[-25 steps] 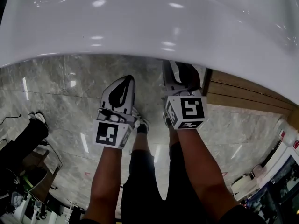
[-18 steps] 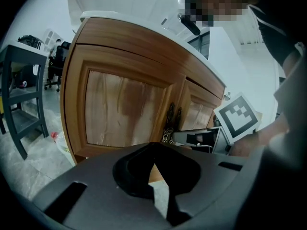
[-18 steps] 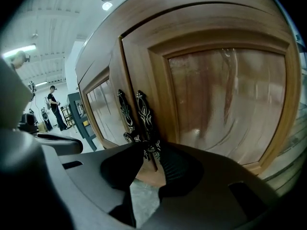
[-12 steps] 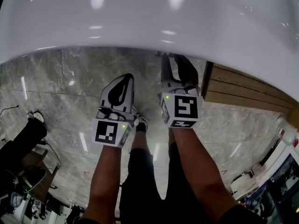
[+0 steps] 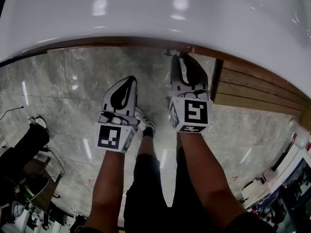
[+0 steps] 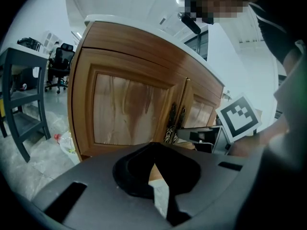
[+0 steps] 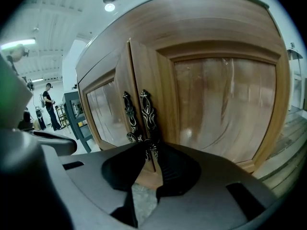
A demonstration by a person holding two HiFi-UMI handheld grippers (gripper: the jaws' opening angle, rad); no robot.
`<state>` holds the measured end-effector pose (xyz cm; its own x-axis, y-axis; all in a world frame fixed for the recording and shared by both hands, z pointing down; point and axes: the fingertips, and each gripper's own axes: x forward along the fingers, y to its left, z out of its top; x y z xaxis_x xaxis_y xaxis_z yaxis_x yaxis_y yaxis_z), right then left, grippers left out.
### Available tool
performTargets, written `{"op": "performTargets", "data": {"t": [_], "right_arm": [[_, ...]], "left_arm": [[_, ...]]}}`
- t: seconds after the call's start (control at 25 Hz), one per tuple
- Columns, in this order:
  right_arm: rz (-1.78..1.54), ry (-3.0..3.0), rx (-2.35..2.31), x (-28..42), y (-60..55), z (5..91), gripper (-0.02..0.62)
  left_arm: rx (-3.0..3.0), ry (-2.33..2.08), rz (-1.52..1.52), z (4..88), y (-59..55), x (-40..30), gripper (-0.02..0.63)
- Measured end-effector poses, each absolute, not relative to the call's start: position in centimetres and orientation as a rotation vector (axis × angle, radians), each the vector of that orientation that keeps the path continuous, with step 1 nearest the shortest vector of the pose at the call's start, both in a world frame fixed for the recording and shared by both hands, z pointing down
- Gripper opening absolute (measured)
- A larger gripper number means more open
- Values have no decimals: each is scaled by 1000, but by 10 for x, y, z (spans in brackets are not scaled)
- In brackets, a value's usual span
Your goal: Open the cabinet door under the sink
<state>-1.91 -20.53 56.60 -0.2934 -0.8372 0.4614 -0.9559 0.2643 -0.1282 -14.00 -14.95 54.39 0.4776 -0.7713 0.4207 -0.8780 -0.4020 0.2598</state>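
Under the white sink (image 5: 155, 18) stands a wooden cabinet (image 7: 216, 95) with two doors and a pair of dark ornate handles. The lower end of the right door's handle (image 7: 147, 114) sits between the tips of my right gripper (image 7: 150, 150), whose jaws are closing on it and touch it. In the head view that right gripper (image 5: 181, 58) reaches under the sink rim at the cabinet's (image 5: 252, 89) edge. My left gripper (image 5: 127, 80) hangs back to the left, shut and holding nothing. The left gripper (image 6: 154, 152) view shows both handles (image 6: 175, 123) and the right gripper (image 6: 201, 135) at them.
A grey table frame (image 6: 19, 95) and an office chair (image 6: 60, 63) stand left of the cabinet, with a crumpled bag (image 6: 64, 140) on the marble floor (image 5: 58, 91). The person's legs and a shoe (image 5: 146, 126) are below the grippers. A distant person (image 7: 48, 104) stands far left.
The right gripper has tilted slightly and reaches a bit further under the sink. A strip of the wooden cabinet has come into sight below the sink rim. The left gripper has hardly moved.
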Motion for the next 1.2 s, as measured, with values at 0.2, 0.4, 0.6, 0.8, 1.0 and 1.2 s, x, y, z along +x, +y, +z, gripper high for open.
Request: {"op": "performTargets", "data": {"t": [0.2,0.4,0.6,0.8,1.0,1.2], "right_arm": [[542,-2259,1642,-19,-200,563,91],[524,-2286,1612,-17,-190,566,89],[495,-2311,1591,-17,-174,567,89],[482,-2322,1583,-15,-152,567,89],[505,-2356,1543,-10,-130,567,89],[489,-2415,1463,-1,-108,565,89]], "left_arm": [[2302,-1364,324,540,-145,-143,21],[2332,-1334,330,536,-136,-143,21],[2359,-1308,347,535,-122,-156,21],[2407,-1266,391,535,-104,-168,21],[2440,-1231,454,535,-82,-169,21],[2420,-1255,477,530,-60,-164,21]]}}
